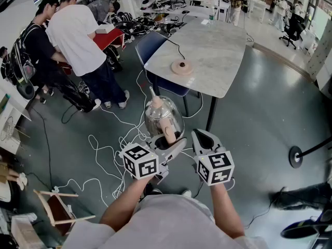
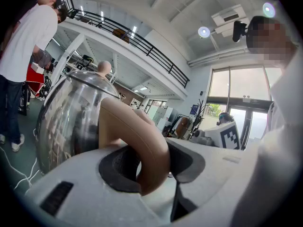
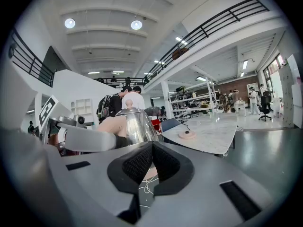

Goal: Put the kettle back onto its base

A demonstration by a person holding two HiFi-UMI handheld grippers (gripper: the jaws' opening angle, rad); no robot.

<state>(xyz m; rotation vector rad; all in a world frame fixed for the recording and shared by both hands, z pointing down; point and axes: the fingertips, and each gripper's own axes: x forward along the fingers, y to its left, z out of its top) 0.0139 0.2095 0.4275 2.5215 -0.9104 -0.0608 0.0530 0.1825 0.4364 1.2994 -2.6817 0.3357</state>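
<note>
**A:** What is the left hand-held gripper (image 2: pixel 151 163) doing?

**B:** Its jaws stand fairly wide, yet they are clamped on something. The dark pads (image 2: pixel 118 167) press on both sides of the tan handle (image 2: pixel 135 131) of the kettle (image 1: pixel 163 117). The gripper points roughly level and carries the kettle in the air in front of the person.

**A:** And the right hand-held gripper (image 3: pixel 150 167)?

**B:** It holds nothing. Its pads meet at the tips, and only the floor shows through the slit under them. It sits just beside the left one, near the kettle but apart from it.

**A:** How does the kettle hang?

**B:** Upright, with its shiny steel body away from the person, the lid on and a tan knob (image 2: pixel 103 67) on top. Below it is the grey floor (image 1: pixel 249 118), strewn with white cables (image 1: pixel 104 154).

**A:** Where is the base?

**B:** The round tan base (image 1: pixel 182 67) lies on the pale marble worktop (image 1: pixel 218 45), well beyond the kettle. A dark cord (image 1: pixel 174 47) runs from it across the top. A blue chair (image 1: pixel 155 44) stands at the near left edge of the worktop.
</note>
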